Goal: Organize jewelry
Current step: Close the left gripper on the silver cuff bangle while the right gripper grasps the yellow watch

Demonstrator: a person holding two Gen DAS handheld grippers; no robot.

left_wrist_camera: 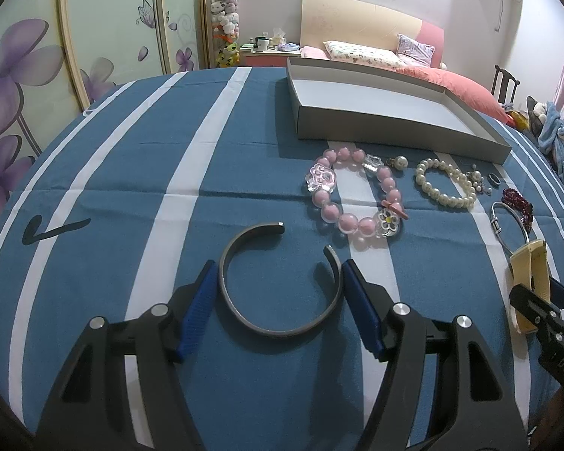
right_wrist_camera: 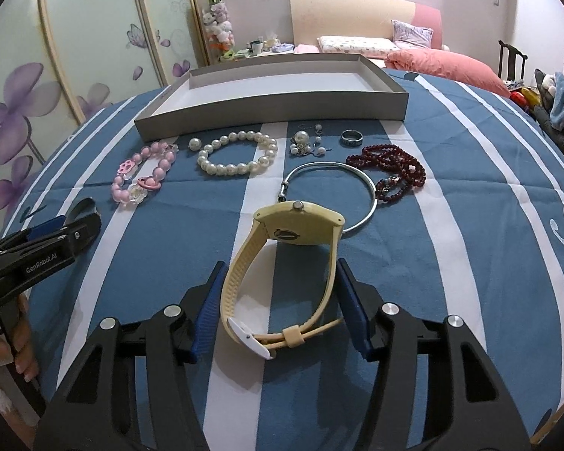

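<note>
the left tool (left_wrist_camera: 278, 282) is clamped on a dark cuff bangle (left_wrist_camera: 278, 293) resting on the striped tabletop (left_wrist_camera: 131, 188). the right tool (right_wrist_camera: 280, 297) stands around a cream watch (right_wrist_camera: 282, 263), pads just beside its strap but not pressing. the grey tray (right_wrist_camera: 274, 107) sits beyond.

The blue-and-white striped cloth (right_wrist_camera: 451, 225) looks matt and woven. The open cuff bangle (left_wrist_camera: 278, 282) is smooth brushed metal, the thin hoop bangle (right_wrist_camera: 368, 203) polished metal. The cream watch (right_wrist_camera: 282, 263) has a ribbed rubbery strap, the pearl bracelet (right_wrist_camera: 237, 154) is glossy, and the grey tray (right_wrist_camera: 274, 112) resembles matt card.
</note>
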